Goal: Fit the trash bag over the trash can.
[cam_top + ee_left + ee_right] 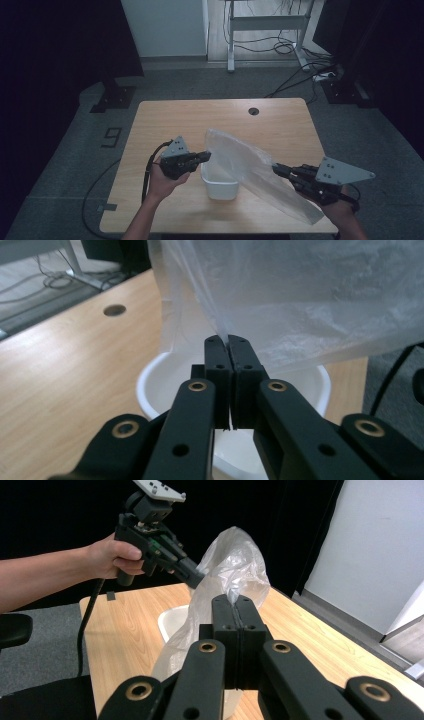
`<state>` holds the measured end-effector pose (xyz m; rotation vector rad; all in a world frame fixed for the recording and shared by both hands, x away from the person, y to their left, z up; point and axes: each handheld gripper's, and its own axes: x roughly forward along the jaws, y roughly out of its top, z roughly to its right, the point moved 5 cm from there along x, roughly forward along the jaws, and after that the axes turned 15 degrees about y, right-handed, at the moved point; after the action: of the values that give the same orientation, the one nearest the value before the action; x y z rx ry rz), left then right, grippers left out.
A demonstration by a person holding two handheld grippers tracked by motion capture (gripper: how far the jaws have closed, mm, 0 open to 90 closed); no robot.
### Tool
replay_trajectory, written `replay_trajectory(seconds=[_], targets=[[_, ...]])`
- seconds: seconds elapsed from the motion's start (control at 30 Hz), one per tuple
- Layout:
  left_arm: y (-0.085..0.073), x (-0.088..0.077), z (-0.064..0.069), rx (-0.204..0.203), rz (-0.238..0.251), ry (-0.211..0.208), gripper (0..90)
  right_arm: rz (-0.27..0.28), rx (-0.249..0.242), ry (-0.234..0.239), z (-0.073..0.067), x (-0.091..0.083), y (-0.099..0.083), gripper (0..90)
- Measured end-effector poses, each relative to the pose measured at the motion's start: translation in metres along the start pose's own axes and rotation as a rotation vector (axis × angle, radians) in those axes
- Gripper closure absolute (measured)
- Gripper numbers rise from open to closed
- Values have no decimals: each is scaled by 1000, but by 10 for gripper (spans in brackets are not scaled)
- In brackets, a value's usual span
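Plastic bag point(252, 167), clear and crinkled, hangs stretched between the two tongs above the wooden desk point(165, 120). The left tongs point(206, 156) are clenched on the bag's edge near its upper end; in the left gripper view the two black jaws meet tight with a thin fold of film pinched between them point(228, 342). The right tongs point(276, 168) are likewise clamped on the bag, at its opposite edge, and the right gripper view shows the film rising out from between their closed tips point(233, 600). The bag slants across the high view, its rounded top toward the middle of the desk and its lower end reaching down toward the desk's near right edge. A white tub point(220, 187) stands on the desk directly under the bag, just beside the left tongs; its rim shows below the film in the left gripper view point(145, 385). A round cable hole point(253, 111) sits in the desk's far side, well apart from the tub.
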<state>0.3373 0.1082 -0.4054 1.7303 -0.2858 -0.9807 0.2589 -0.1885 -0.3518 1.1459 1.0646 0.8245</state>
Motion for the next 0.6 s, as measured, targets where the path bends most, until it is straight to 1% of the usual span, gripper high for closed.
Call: replay_trajectory(seconds=[0.13, 0.2, 0.27, 0.3, 0.37, 0.4, 0.43, 0.47, 0.5, 0.53, 0.6], targets=[[-7, -4, 11, 21, -20, -32, 899, 0, 2, -5, 2, -2, 3, 891], [-12, -6, 17, 21, -28, -44, 899, -9, 2, 1, 0, -4, 6, 891], [-17, -4, 22, 22, -48, -55, 899, -17, 3, 1, 0, -4, 6, 891], [-19, -3, 23, 27, -63, -53, 899, -26, 7, -1, 1, -3, 6, 890], [-22, 3, 24, 22, -92, -44, 897, -42, 19, -11, 4, -1, 4, 890], [-24, 6, 24, 14, -107, -45, 893, -58, 36, -21, 9, 2, 3, 890], [-24, 9, 24, 11, -119, -47, 893, -58, 36, -21, 9, 2, 3, 890], [-25, 11, 24, 13, -129, -50, 889, -64, 41, -25, 12, 3, 2, 890], [-26, 13, 25, 15, -136, -54, 868, -70, 56, -29, 18, 7, 0, 890], [-26, 15, 25, 14, -140, -61, 868, -70, 56, -29, 18, 7, 0, 890], [-27, 17, 26, 16, -147, -70, 848, -76, 70, -33, 23, 10, -2, 890]])
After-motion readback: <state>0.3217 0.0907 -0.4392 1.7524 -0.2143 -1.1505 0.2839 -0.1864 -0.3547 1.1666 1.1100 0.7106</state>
